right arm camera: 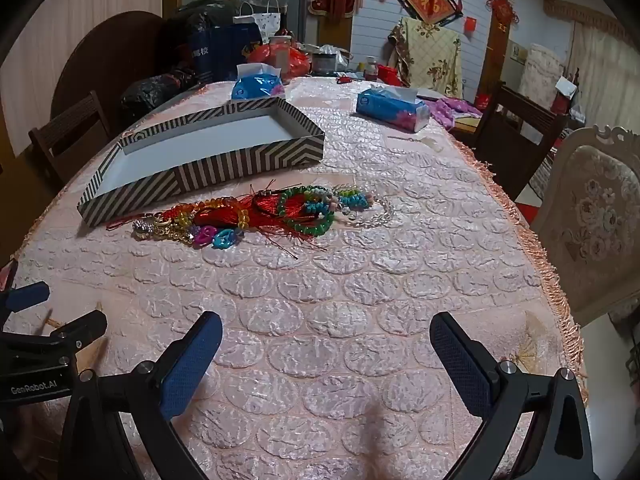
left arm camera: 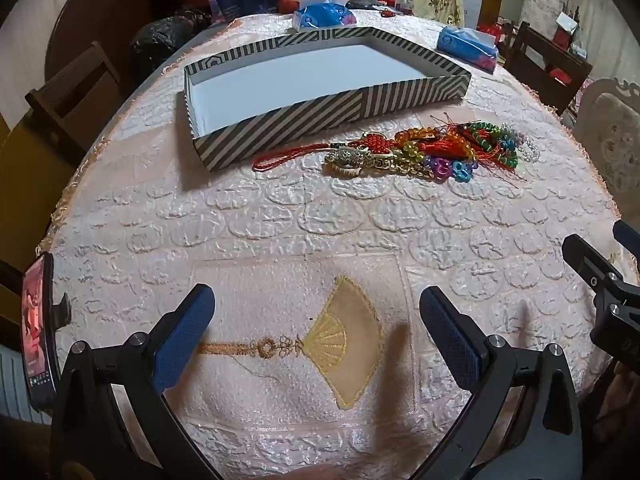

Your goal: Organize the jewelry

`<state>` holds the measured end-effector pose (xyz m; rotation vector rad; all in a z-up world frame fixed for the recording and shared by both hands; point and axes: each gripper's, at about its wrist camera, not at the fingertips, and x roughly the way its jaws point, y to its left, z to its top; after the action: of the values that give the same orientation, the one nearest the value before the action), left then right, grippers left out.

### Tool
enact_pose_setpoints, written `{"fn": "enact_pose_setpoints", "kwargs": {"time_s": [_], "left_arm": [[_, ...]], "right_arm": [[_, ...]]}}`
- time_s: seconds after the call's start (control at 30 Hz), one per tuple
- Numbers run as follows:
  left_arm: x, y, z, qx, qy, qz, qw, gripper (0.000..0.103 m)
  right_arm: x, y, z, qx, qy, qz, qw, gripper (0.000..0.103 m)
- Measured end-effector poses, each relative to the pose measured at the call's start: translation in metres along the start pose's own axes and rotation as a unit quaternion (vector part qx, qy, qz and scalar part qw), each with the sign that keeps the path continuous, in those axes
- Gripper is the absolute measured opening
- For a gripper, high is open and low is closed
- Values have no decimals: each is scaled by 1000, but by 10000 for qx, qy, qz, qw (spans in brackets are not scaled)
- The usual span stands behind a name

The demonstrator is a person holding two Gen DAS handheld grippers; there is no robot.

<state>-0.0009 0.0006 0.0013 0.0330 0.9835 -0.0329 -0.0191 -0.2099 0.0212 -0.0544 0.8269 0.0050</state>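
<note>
A pile of jewelry (left arm camera: 420, 150) lies on the pink tablecloth: bead bracelets, a red tassel charm, a gold chain, bright plastic links. It sits just in front of an empty striped box (left arm camera: 280, 120) with a white inside. In the right wrist view the jewelry pile (right arm camera: 256, 216) and the striped box (right arm camera: 224, 168) lie ahead to the left. My left gripper (left arm camera: 316, 312) hovers open over the embroidered fan, well short of the pile. My right gripper (right arm camera: 326, 344) is open too, with nothing between its fingers. The right gripper's body (left arm camera: 600, 280) shows at the left view's right edge.
Two blue tissue packs (right arm camera: 392, 108) (right arm camera: 258, 84) stand beyond the box. A phone (left arm camera: 38, 328) stands at the table's left edge. Wooden chairs (right arm camera: 516, 136) and an upholstered chair (right arm camera: 596, 216) ring the table. Bags and clutter crowd the far end.
</note>
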Motion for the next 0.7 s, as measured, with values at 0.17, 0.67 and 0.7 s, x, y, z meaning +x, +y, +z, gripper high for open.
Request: {"fn": "enact_pose_setpoints", "kwargs": {"time_s": [0.17, 0.67, 0.7], "left_arm": [[0, -1, -3, 14, 39, 30, 10000, 103], [4, -5, -3, 47, 83, 67, 9999, 103], [4, -6, -4, 48, 84, 61, 9999, 103]], "right_arm": [[1, -1, 0, 6, 4, 13, 10000, 103], [1, -1, 0, 9, -6, 12, 10000, 103], [1, -2, 0, 12, -4, 13, 10000, 103]]}}
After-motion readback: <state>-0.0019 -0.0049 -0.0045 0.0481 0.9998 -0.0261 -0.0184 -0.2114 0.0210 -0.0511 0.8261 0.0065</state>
